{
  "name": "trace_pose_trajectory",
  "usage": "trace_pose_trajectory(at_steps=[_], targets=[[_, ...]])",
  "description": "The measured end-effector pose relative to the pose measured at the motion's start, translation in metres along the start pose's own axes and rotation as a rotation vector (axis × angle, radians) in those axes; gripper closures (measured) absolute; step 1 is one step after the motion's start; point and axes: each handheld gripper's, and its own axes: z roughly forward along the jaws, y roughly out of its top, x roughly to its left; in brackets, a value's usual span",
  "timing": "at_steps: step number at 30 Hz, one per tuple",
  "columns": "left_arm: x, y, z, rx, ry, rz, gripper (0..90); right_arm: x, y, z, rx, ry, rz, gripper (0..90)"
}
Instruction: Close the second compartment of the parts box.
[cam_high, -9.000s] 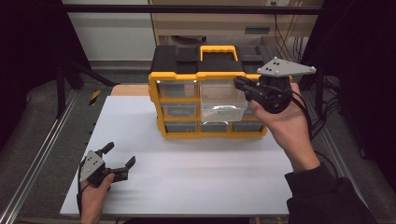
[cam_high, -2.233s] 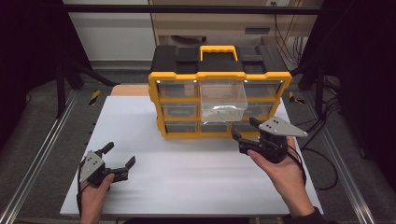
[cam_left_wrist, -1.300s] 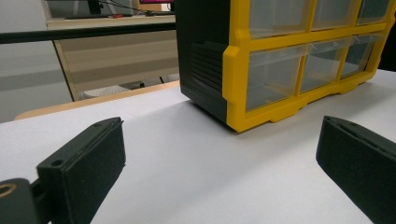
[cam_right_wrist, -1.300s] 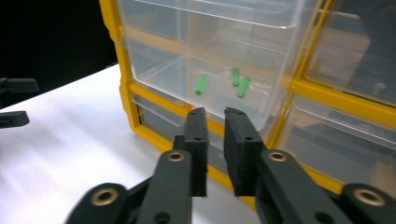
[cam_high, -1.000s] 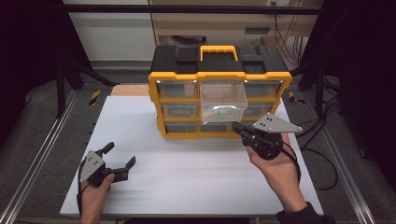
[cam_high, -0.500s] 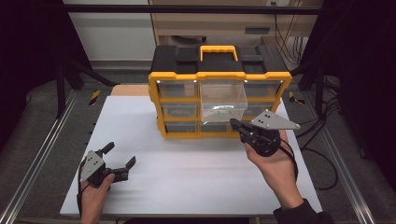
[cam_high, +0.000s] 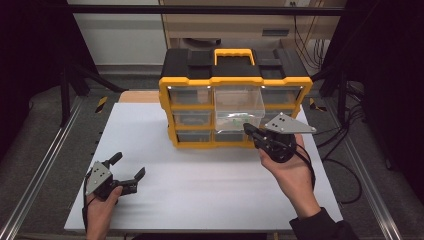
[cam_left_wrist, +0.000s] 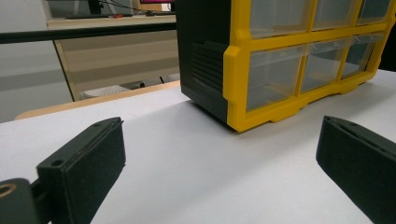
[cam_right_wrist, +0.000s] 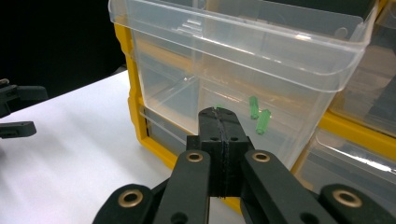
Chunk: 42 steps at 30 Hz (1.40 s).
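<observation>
In the high view, the right gripper (cam_high: 250, 131) is seen to have been brought from the open worktop, where it was held 2.2 s ago, up against the front of the pulled-out clear drawer (cam_high: 239, 105) in the middle column of the yellow-and-black organiser (cam_high: 235, 75), which stands at the far edge of the white worktop (cam_high: 200, 180). Its jaws are pressed together, and nothing is seen between them. The left gripper (cam_high: 129, 172) is left unmoved near the near-left corner of the worktop, its jaws spread wide. In the left gripper view, the 2 black pads (cam_left_wrist: 84, 163) are kept far apart over bare worktop, with the organiser well ahead and nothing between them. In the right gripper view, the closed jaw tips are held just before the drawer's clear front wall, and 2 small green pieces (cam_right_wrist: 259, 116) are seen lying on the drawer floor behind it. Whether the tips touch the wall cannot be told. It is judged that the drawer is about to be pushed shut, or otherwise worked from its front.
</observation>
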Motion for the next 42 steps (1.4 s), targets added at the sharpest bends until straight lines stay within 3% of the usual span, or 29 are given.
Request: trace_pose_trajectory(at_steps=[26, 42], targets=[[0.000, 0.000, 0.000, 0.000, 0.001, 0.000, 1.1, -0.011, 0.008, 0.017, -0.014, 0.000, 0.024, 90.0], [0.001, 0.000, 0.000, 0.000, 0.001, -0.001, 1.1, -0.018, 0.015, 0.033, -0.007, -0.033, 0.033, 90.0]])
